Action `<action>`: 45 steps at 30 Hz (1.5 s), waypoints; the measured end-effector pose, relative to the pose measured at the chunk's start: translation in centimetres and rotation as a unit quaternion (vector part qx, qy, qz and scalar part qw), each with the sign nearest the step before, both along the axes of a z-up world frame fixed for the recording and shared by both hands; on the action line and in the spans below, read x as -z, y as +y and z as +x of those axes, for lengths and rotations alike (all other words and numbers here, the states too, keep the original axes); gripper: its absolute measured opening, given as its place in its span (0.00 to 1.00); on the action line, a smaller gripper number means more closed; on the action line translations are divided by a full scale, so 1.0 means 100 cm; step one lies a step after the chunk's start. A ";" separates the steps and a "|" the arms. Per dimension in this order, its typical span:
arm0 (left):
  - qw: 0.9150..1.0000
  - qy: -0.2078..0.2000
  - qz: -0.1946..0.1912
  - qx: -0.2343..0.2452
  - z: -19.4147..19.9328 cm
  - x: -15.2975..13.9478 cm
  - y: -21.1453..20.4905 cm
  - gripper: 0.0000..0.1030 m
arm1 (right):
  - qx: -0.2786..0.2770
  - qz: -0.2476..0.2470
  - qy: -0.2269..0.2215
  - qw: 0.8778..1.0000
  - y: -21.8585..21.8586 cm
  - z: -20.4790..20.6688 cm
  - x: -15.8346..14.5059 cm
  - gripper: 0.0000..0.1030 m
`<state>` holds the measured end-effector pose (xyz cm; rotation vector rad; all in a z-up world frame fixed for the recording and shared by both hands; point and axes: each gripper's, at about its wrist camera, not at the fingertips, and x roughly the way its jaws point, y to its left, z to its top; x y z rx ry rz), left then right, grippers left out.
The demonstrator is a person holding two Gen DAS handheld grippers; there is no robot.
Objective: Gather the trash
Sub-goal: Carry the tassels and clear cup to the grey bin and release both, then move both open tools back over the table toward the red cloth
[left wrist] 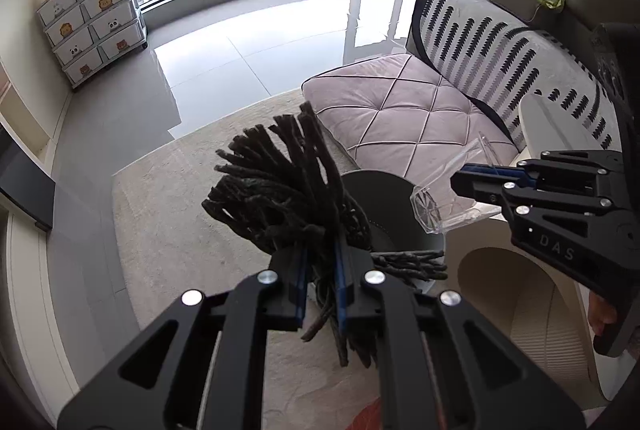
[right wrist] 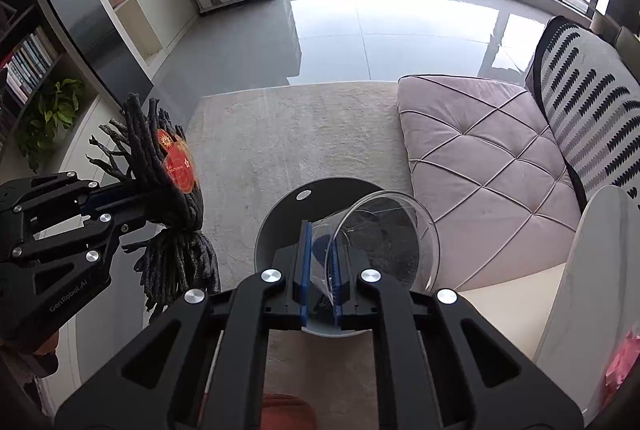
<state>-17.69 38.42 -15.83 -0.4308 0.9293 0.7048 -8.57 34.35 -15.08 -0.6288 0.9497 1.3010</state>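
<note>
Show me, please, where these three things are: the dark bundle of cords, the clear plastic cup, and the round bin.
dark bundle of cords (left wrist: 280,185), left wrist view, middle of the fanned strands.
clear plastic cup (right wrist: 384,242), right wrist view, its transparent wall.
round bin (right wrist: 280,226), right wrist view, left part of its rim.

Right gripper (right wrist: 320,262) clamps clear plastic cup (right wrist: 384,238) by its wall, over round bin (right wrist: 280,213). Left gripper (right wrist: 136,197) grips dark cord bundle (right wrist: 168,197) beside it, above carpet (right wrist: 288,133).
</note>
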 end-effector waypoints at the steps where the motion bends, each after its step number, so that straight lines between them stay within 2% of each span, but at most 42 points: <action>1: 1.000 0.000 0.000 0.000 0.001 0.000 0.000 0.11 | 0.000 0.001 0.000 1.000 0.001 0.002 -0.001 0.08; 3: 1.000 -0.002 0.000 0.000 0.003 0.000 0.000 0.11 | 0.001 0.004 0.001 1.000 0.001 0.004 -0.003 0.08; 9: 1.000 -0.002 0.002 0.001 0.002 -0.001 0.000 0.12 | 0.000 0.008 0.009 1.000 0.007 0.004 -0.003 0.19; 12: 1.000 -0.002 0.000 -0.002 -0.001 0.000 0.001 0.12 | -0.005 0.005 0.006 1.000 0.009 0.002 -0.002 0.30; 14: 1.000 0.000 -0.001 -0.004 -0.001 0.001 0.001 0.12 | -0.004 0.008 0.005 1.000 0.009 0.002 -0.003 0.46; 15: 1.000 0.000 -0.002 -0.005 -0.001 0.002 0.002 0.12 | -0.002 0.010 0.005 1.000 0.008 0.003 -0.003 0.49; 24: 1.000 -0.003 -0.008 -0.002 0.007 0.005 0.003 0.12 | 0.004 0.014 0.010 1.000 0.008 0.009 -0.008 0.49; 32: 0.999 0.005 -0.030 0.011 0.030 0.035 0.005 0.12 | 0.013 0.011 -0.006 1.000 0.006 0.016 -0.009 0.49; 35: 0.999 0.004 -0.039 0.011 0.037 0.044 0.004 0.17 | 0.017 0.010 -0.010 1.000 0.004 0.021 -0.008 0.49; 37: 0.999 0.003 -0.048 0.008 0.040 0.045 0.004 0.27 | 0.020 0.009 -0.014 1.000 0.002 0.024 -0.009 0.49; 39: 0.999 -0.005 -0.048 0.006 0.039 0.041 0.002 0.49 | 0.025 0.009 -0.017 1.000 -0.001 0.028 -0.010 0.49; 41: 0.999 -0.010 -0.036 0.004 0.037 0.033 0.000 0.60 | 0.032 0.011 -0.018 0.999 -0.006 0.033 -0.012 0.49; 45: 1.000 -0.013 -0.019 0.008 0.040 0.017 -0.002 0.60 | 0.045 0.013 -0.018 0.999 -0.013 0.041 -0.016 0.49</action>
